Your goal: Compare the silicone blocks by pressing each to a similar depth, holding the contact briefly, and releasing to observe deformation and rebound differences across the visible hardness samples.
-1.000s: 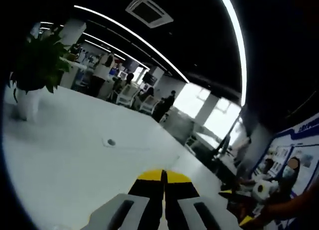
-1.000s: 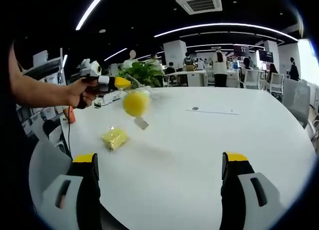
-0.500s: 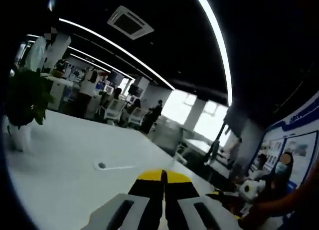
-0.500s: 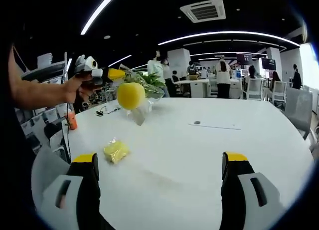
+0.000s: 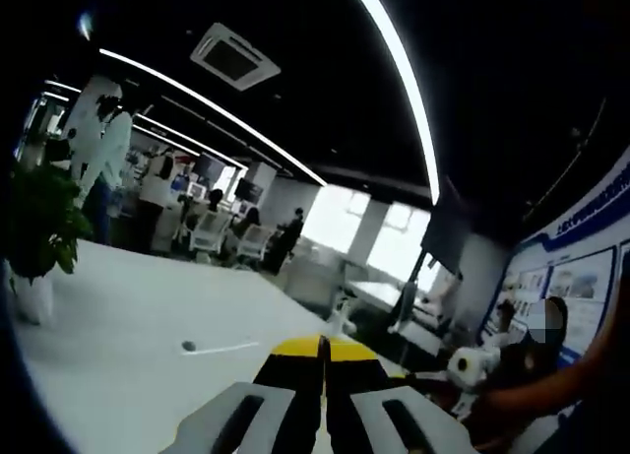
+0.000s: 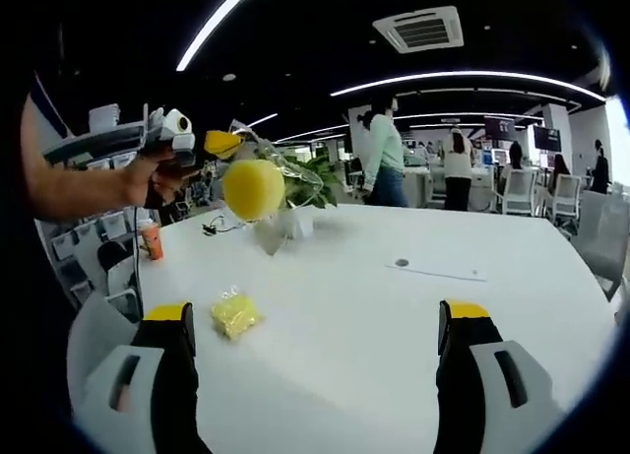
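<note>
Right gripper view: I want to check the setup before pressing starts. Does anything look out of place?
Yes. The left tongs hold a clear bag with a round yellow sample hanging in the air, off the white table. Another bagged yellow sample lies on the table.

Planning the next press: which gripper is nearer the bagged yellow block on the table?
Right. The right gripper hovers open near the bagged yellow block; the left gripper holds a yellow ball above it.

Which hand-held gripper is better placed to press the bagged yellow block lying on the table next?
Right, probably. The right hand-held gripper is open and empty above the white table, facing the bagged yellow block. The left hand-held gripper is raised, shut on the bagged yellow ball.
</note>
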Tool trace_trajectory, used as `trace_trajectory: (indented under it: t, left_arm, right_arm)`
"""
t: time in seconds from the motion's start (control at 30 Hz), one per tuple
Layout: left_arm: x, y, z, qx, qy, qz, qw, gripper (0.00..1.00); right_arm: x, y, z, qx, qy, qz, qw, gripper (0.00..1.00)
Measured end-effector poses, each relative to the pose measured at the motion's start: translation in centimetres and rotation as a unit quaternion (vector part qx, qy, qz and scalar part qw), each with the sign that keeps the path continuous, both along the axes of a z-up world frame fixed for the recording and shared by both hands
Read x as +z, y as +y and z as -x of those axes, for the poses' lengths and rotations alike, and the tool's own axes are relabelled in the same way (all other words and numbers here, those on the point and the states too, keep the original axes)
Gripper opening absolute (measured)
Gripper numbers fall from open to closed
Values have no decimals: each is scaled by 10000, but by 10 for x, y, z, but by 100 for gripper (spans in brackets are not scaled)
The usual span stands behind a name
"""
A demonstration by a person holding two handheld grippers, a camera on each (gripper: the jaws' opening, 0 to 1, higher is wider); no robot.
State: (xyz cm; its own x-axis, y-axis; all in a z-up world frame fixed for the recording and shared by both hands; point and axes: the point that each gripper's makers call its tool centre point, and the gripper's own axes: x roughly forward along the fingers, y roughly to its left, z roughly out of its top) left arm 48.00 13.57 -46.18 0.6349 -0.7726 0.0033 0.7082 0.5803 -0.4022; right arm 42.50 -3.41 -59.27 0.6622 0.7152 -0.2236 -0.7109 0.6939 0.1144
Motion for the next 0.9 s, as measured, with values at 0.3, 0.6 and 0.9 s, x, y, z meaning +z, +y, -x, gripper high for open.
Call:
trace_trajectory:
  t: [0.3, 0.6, 0.9]
  left_arm:
    - [9, 0, 10, -75, -72, 34, 9999, 0]
    - [12, -5, 21, -246, -87, 81, 9996, 0]
    - [22, -21, 40, -676, -166, 229, 9973, 0]
  right_arm:
    - [16, 11, -9, 229, -155, 33, 9996, 96]
    - [41, 49, -12, 804, -213, -350, 9959, 96]
    - [68, 74, -16, 1106, -368, -677, 9909, 96]
